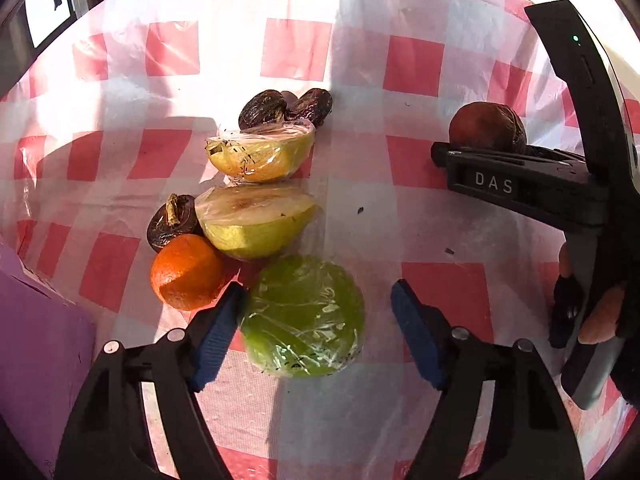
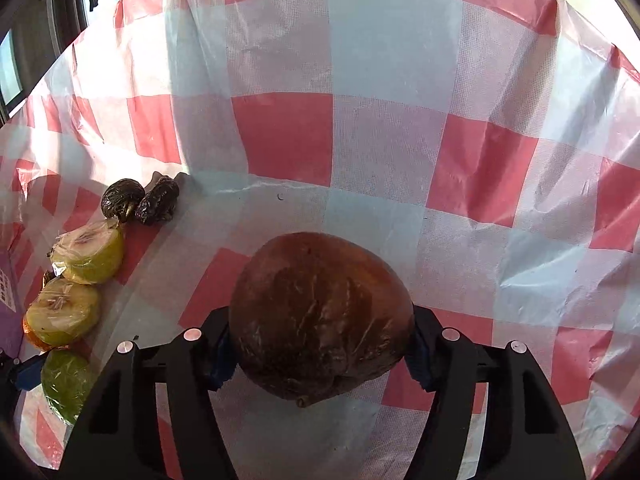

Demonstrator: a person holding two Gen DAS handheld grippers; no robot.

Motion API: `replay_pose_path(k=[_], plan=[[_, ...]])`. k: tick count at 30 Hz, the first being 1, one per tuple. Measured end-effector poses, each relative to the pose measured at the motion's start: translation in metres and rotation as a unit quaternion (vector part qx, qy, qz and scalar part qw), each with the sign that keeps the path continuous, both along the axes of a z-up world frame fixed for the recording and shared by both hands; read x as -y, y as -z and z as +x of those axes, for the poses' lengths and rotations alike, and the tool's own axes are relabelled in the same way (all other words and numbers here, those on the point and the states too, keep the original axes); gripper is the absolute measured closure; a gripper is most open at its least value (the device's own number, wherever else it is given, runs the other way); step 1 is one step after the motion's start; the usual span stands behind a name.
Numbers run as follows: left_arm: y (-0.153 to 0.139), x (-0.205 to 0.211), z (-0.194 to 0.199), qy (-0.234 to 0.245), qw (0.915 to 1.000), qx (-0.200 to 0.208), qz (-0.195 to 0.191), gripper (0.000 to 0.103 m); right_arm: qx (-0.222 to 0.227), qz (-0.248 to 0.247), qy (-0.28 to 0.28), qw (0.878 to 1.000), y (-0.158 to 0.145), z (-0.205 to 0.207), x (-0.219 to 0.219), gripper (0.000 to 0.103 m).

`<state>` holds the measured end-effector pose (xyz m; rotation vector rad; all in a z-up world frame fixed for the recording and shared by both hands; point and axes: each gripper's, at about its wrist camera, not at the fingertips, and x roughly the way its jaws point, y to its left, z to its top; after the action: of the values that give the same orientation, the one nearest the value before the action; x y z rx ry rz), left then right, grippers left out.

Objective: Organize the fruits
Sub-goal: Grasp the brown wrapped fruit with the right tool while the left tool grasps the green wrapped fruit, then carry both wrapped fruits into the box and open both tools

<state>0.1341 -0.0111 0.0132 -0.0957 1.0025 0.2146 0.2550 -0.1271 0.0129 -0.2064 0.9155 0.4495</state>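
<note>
My left gripper (image 1: 316, 332) hangs open around a green fruit in cling film (image 1: 304, 316). Its left pad (image 1: 218, 332) is right at the fruit and the right pad (image 1: 416, 336) stands clear of it. Just beyond lie an orange (image 1: 186, 276), two film-wrapped yellow-green fruit halves (image 1: 256, 224) (image 1: 260, 156) and dark shrivelled fruits (image 1: 264, 110) (image 1: 172, 224). My right gripper (image 2: 320, 356) is shut on a large wrinkled brown fruit (image 2: 320, 316), both pads pressed on its sides. That brown fruit (image 1: 486, 126) also shows at the right of the left wrist view.
A red-and-white checked plastic cloth (image 2: 380, 152) covers the table. A purple object (image 1: 36, 340) sits at the left edge beside the orange. Windows run along the far left. A person's fingers (image 1: 600, 316) hold the right gripper's handle.
</note>
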Motion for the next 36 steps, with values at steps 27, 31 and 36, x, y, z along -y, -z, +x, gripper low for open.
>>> replay_pose_path(k=[27,31,36], plan=[[-0.083,0.033,-0.137,0.195,0.9728,-0.006,-0.125,0.044,-0.089,0.002,0.173,0.981,-0.024,-0.203,0.118,0.04],[-0.13,0.008,-0.15,0.206,0.9647,0.048,-0.157,0.044,-0.089,0.029,0.236,0.967,-0.045,-0.245,0.117,0.04],[-0.165,-0.036,-0.178,0.201,0.96,0.094,-0.171,0.044,-0.06,0.026,0.228,0.972,-0.08,-0.286,0.08,0.04]])
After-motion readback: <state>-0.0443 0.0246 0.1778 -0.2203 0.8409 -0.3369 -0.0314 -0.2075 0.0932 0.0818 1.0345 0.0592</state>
